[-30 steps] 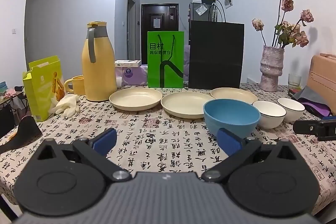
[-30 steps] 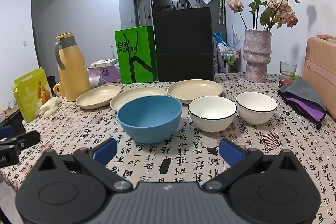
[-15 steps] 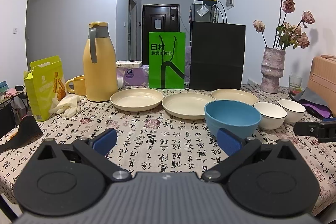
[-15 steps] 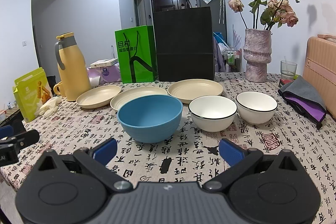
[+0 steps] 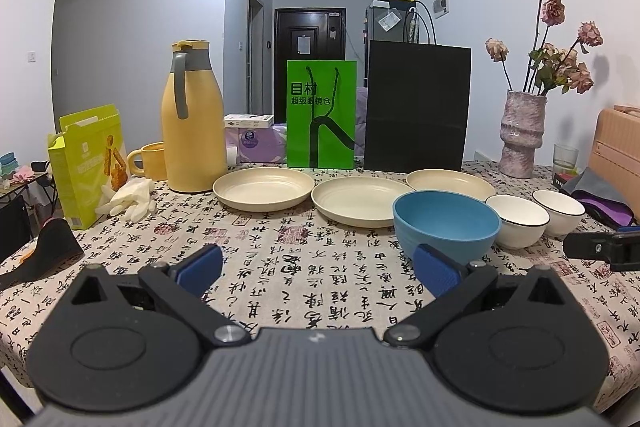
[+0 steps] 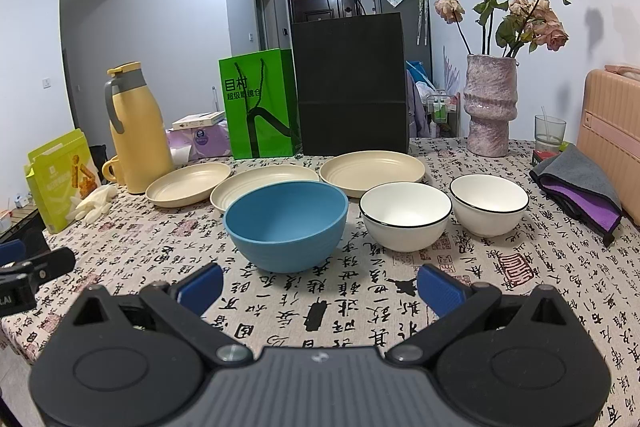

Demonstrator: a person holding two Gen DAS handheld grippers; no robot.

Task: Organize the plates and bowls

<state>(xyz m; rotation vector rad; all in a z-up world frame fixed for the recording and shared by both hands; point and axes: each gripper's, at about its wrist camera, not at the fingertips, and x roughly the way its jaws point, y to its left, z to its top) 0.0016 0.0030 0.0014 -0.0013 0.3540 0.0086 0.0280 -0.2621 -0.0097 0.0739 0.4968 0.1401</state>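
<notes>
On the table with the calligraphy cloth [image 6: 360,291], the blue bowl [image 6: 285,225] stands nearest to both cameras. Just to its right are two white bowls [image 6: 405,215] [image 6: 489,203], side by side. Behind the blue bowl, three cream plates [image 6: 188,183] [image 6: 256,185] [image 6: 372,167] lie in a row, and behind them a green bag [image 6: 258,103] and a black bag [image 6: 350,85] stand upright. The left gripper [image 5: 318,269] is wide open and holds nothing, in front of the blue bowl and left of it. The right gripper [image 6: 318,287] is also wide open and empty, just in front of this bowl, not touching it.
</notes>
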